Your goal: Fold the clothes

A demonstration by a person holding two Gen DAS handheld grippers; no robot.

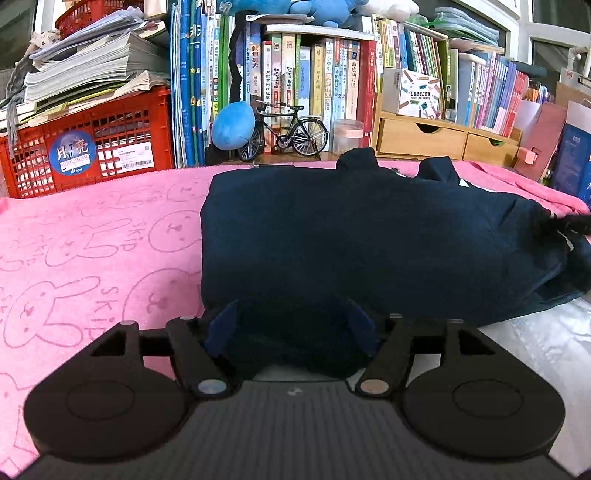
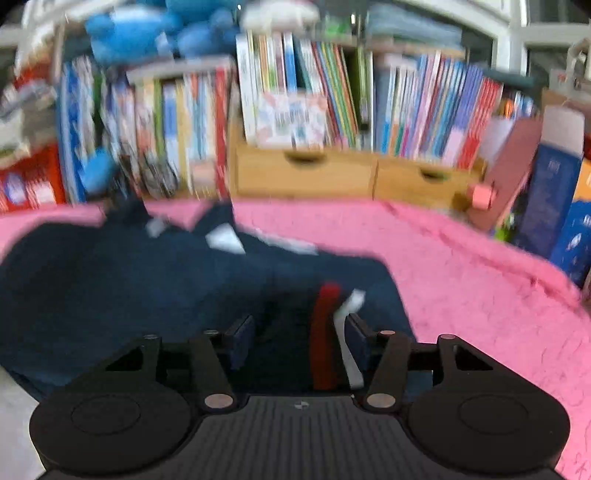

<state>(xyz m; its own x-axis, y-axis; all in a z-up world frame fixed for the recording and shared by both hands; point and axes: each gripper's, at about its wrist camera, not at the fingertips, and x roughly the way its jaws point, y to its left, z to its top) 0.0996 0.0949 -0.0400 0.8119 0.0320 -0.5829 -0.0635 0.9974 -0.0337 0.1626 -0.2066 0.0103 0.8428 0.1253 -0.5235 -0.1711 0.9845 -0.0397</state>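
Our left gripper sits low at the near edge of the navy garment, its two blue-padded fingers spread apart with dark cloth lying between them; we see no pad pressing on the fabric, so we read it as open. Our right gripper is likewise parted over the garment's right end, where a red stripe and a white stripe run between the fingers, the white one just beside the right pad; the picture is blurred, and the pads seem clear of the cloth, so we take this one as open too. Just beyond the left gripper the garment lies as a folded, bulky rectangle on a pink towel printed with rabbit outlines, its left edge straight and its right end bunched and rumpled. To the near right of it in the left view a pale, shiny surface shows past the towel. Farther back, at the far left, a red plastic crate carries a stack of papers. Beside it stand rows of books, with a blue plush ball and a small model bicycle in front of them. To the far right a wooden drawer unit holds more books, and blue plush toys rest on top of the shelf.
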